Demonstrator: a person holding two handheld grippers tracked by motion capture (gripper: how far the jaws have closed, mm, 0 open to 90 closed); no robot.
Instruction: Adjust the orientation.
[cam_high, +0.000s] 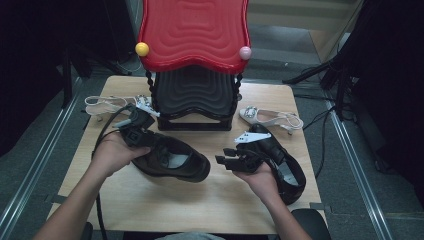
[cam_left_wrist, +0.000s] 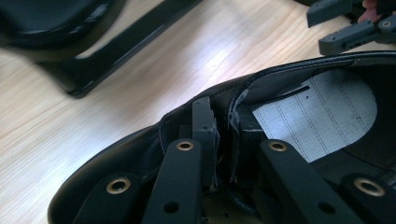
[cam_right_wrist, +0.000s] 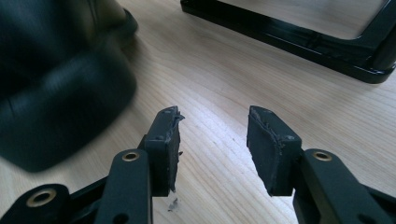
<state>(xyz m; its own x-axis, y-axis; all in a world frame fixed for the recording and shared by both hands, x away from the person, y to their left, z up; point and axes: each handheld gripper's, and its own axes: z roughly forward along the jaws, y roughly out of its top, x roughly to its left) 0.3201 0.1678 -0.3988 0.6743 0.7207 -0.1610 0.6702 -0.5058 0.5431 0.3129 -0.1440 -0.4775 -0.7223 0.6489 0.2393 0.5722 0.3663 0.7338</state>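
Here, a black shoe is gripped for moving.
The left gripper (cam_left_wrist: 223, 135) pinches the near-left shoe (cam_high: 172, 162) by its collar; the right gripper (cam_right_wrist: 212, 140) hangs released.

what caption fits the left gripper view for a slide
Left gripper pinches the heel rim of a black shoe on the wooden table.

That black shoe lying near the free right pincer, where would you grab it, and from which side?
Probably by the thin rim of its opening at the heel, coming from above with one jaw inside and one outside. The second black shoe lies opening-up beside the open right gripper, and its rounded body looks too wide to pinch. The left gripper holds the first black shoe just that way.
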